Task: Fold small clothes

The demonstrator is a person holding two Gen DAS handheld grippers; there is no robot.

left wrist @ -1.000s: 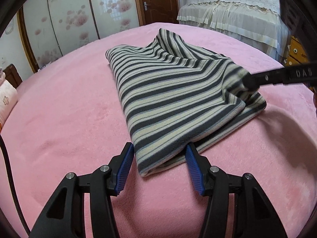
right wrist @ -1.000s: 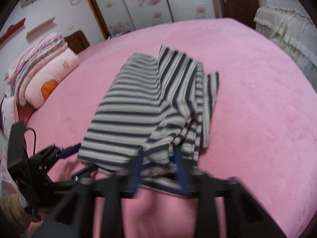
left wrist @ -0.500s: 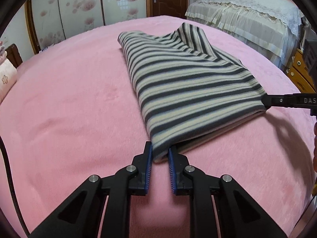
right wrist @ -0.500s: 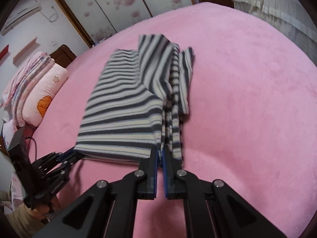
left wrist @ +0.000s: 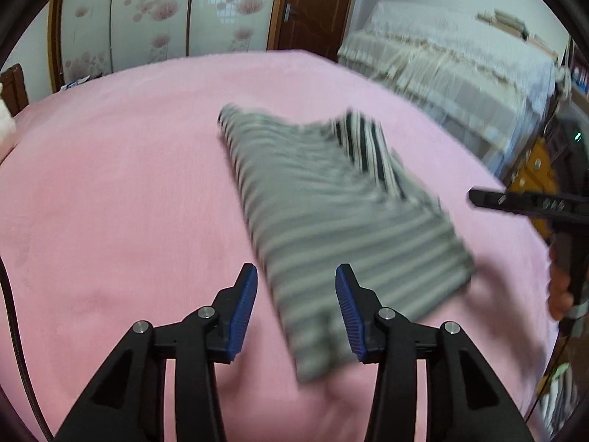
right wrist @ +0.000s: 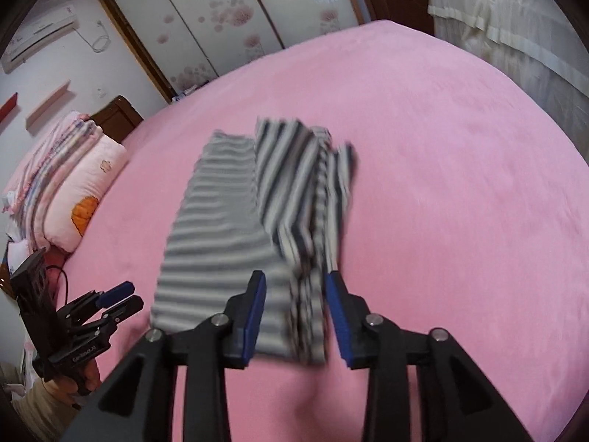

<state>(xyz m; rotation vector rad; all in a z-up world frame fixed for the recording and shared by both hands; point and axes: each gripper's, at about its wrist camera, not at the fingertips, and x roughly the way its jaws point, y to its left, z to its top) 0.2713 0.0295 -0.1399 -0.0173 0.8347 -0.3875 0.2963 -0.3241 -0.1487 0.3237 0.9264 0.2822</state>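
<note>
A grey and cream striped garment (left wrist: 331,228) (right wrist: 254,221) lies folded on the pink bed (left wrist: 110,202) (right wrist: 460,184), blurred by motion. My left gripper (left wrist: 296,309) hovers over its near corner, jaws opening, blue pads apart and off the cloth. My right gripper (right wrist: 294,313) stands above the other near edge, jaws also opening, with cloth seen between the pads but not pressed. The right gripper (left wrist: 515,202) shows at the right edge of the left wrist view. The left gripper (right wrist: 121,298) shows at the lower left of the right wrist view.
Stacked pink pillows and quilts (right wrist: 73,191) sit at the bed's head. A second bed with a cream lace cover (left wrist: 460,62) stands beyond the far side. Floral sliding wardrobe doors (left wrist: 147,18) and a brown door (left wrist: 313,3) line the back wall.
Both grippers were shut on the garment's near corners half a second ago; both have let go and pulled back upward. The garment now lies flat on the bed.
</note>
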